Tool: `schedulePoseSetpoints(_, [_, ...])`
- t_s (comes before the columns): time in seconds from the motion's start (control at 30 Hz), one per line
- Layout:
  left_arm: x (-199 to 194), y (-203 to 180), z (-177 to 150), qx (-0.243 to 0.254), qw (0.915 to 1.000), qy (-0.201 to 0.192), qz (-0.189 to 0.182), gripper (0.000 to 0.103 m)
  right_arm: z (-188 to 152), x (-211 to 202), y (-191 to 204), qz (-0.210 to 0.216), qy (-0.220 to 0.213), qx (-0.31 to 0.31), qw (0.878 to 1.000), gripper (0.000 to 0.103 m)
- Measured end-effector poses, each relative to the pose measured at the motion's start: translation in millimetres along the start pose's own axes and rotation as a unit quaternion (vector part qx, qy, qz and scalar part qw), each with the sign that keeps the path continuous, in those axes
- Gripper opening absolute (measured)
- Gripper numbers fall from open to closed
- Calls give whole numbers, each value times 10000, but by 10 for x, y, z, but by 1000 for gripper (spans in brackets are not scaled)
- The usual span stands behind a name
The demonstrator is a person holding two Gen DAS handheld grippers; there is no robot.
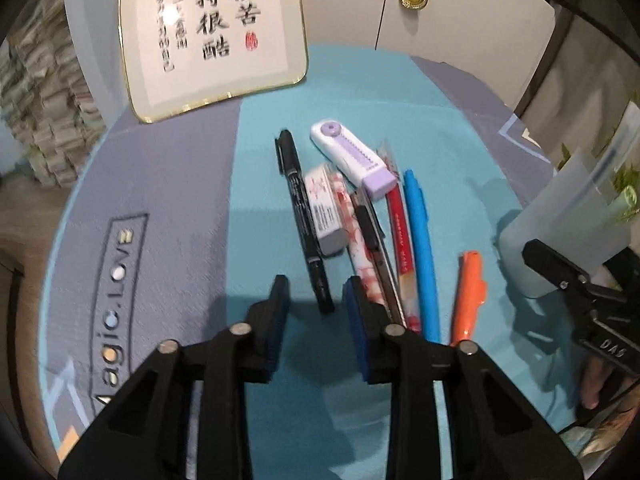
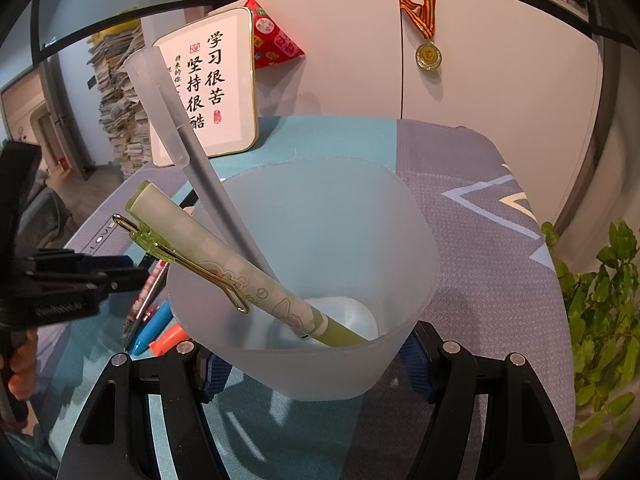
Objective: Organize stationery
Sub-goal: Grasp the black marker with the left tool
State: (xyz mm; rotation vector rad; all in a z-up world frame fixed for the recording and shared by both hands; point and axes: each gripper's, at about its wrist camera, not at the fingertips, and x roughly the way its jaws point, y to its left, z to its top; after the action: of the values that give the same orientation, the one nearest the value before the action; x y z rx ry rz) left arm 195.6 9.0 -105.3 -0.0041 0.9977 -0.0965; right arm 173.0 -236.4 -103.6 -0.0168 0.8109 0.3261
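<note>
Right fingers (image 2: 316, 372) clasping frosted cup (image 2: 304, 364) with green pen (image 2: 224, 264); left fingers (image 1: 316, 320) wide, empty.

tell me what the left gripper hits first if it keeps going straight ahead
Probably the black marker: its near tip lies just ahead of the open left gripper, between the fingertips. Height above the mat is unclear.
</note>
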Motion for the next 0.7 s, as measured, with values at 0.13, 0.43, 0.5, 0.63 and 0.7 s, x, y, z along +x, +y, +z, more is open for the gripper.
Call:
schedulePoseSetpoints(0.13, [-22,20,-33,106,9999,5,70,7,1,1,0,0,2,0,10000,72])
schedulePoseSetpoints(0.43, [-355,119,-446,488,9974,536,63,7,2,1,1,-1,0,0,10000,72])
schedulePoseSetpoints(0.5, [-409,100,-501,578,9963,628,75,10,4,2,0,1,3,1,10000,72])
schedulePoseSetpoints(0.63, [-443,82,-421,617,9968,462,204,25,4,0,0,-4,1,-3,10000,72])
schedulePoseSetpoints(0.7, [-379,38,-261,649,9975,258,118,52,4,1,-2,4,3,2,10000,72])
